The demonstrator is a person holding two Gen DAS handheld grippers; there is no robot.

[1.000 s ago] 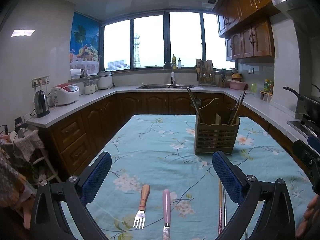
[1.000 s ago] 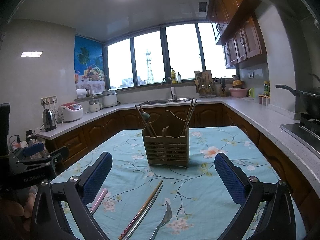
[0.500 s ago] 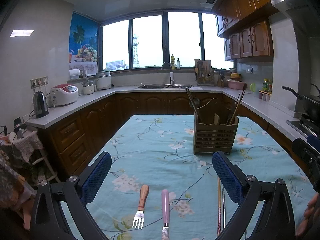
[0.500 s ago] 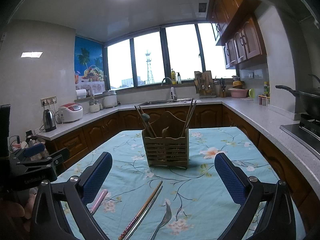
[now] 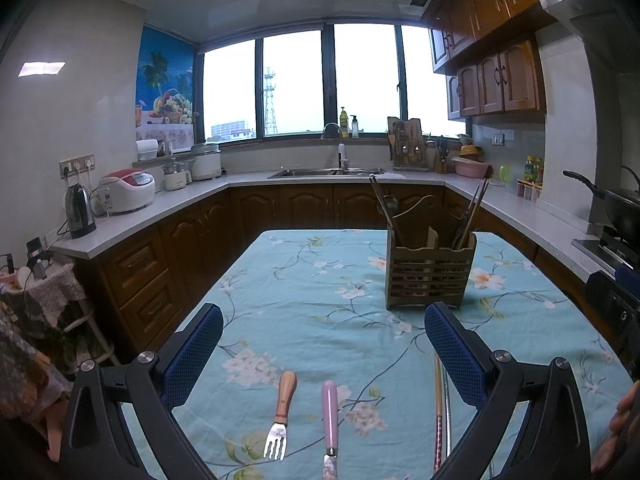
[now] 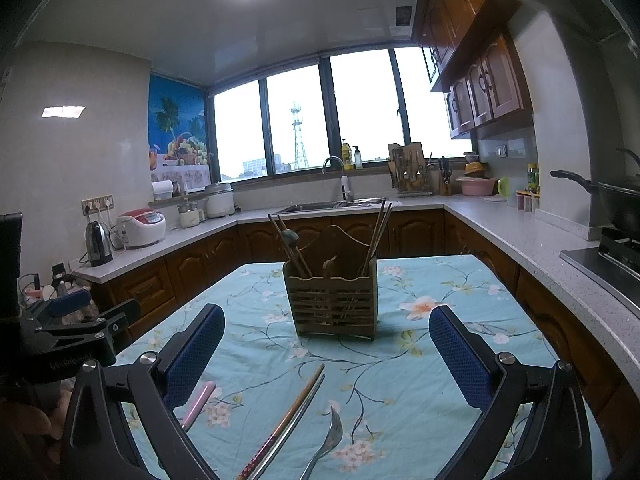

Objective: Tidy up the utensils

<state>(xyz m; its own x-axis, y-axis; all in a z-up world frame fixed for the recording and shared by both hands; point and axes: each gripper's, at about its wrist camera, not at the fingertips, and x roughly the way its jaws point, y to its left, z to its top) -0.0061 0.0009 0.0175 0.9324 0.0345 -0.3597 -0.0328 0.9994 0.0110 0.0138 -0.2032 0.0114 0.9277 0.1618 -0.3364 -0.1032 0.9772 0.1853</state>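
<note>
A slatted wooden utensil holder [image 5: 430, 274] [image 6: 332, 304] stands on the floral blue tablecloth, with chopsticks and a spoon in it. In the left wrist view a wooden-handled fork [image 5: 280, 416], a pink-handled knife [image 5: 330, 420] and chopsticks [image 5: 440, 408] lie near the front edge. In the right wrist view the chopsticks [image 6: 288, 420], a steel fork [image 6: 326, 444] and the pink handle [image 6: 198, 400] lie in front. My left gripper [image 5: 324, 344] is open and empty above the fork and knife. My right gripper [image 6: 326, 348] is open and empty above the chopsticks.
The table [image 5: 312, 280] stands inside a U-shaped kitchen counter [image 5: 160, 204] with a kettle [image 5: 80, 212], rice cookers and a sink [image 5: 324, 173]. A stove with a wok [image 6: 616, 200] is on the right. The left gripper shows at the left edge of the right wrist view [image 6: 76, 324].
Both views have shifted only slightly; the holder sits a little left in the left wrist view. Both grippers stay open and no utensil has moved.
</note>
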